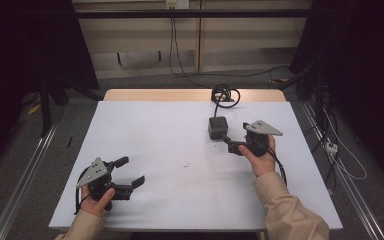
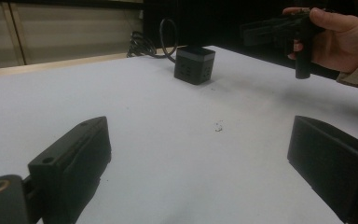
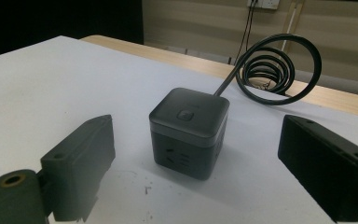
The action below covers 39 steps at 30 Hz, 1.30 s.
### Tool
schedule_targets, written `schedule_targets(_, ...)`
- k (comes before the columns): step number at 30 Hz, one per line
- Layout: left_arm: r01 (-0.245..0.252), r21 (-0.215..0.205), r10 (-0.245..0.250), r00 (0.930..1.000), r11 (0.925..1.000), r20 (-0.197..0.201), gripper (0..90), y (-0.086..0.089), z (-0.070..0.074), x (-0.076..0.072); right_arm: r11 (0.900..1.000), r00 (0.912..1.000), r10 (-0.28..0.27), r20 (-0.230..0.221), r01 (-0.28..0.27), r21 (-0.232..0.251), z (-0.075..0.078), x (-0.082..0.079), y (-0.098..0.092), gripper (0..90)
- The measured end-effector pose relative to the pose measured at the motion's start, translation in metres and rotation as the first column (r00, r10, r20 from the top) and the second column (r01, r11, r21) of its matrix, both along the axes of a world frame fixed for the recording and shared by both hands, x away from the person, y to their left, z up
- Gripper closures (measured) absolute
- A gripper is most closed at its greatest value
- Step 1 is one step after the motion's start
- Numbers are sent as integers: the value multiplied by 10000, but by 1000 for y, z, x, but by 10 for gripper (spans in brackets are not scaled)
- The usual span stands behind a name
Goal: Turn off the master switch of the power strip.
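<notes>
A dark grey cube socket block (image 1: 217, 127) stands on the white table top (image 1: 155, 135), right of centre. Its black cable (image 1: 225, 94) lies coiled at the far wooden edge. My right gripper (image 1: 230, 143) is open just in front of the cube. In the right gripper view the cube (image 3: 189, 130) sits a little ahead of the spread jaws of my right gripper (image 3: 198, 149), untouched, with the coil (image 3: 275, 70) behind it. My left gripper (image 1: 130, 171) is open near the front left, holding nothing. From the left gripper (image 2: 200, 158) view, the cube (image 2: 195, 64) is far off.
A small dark speck (image 1: 186, 164) marks the table's middle. Past the wooden strip (image 1: 155, 95) the floor drops away, with wall cables (image 1: 172, 45) behind. Metal rails (image 1: 25, 170) run along both sides. The right hand and its gripper (image 2: 279, 30) appear in the left gripper view.
</notes>
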<state>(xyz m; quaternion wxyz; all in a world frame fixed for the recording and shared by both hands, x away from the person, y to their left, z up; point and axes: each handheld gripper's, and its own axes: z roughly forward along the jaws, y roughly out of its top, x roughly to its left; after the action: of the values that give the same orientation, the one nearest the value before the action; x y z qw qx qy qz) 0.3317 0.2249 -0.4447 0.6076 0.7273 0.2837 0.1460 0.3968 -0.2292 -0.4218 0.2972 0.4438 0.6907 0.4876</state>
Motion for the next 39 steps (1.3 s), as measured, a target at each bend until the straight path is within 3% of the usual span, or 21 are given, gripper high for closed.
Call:
schedule_targets(20,12,22,-12,10000,10000,-1,58,-1,0,1,9999,9999,-99,-54,99,39,0,12,1,117)
schedule_targets(39,6,102,-7,10000,9999,18,58,0,-1,1,9995,9998,56,-171,-61,-296,6,24,3,149)
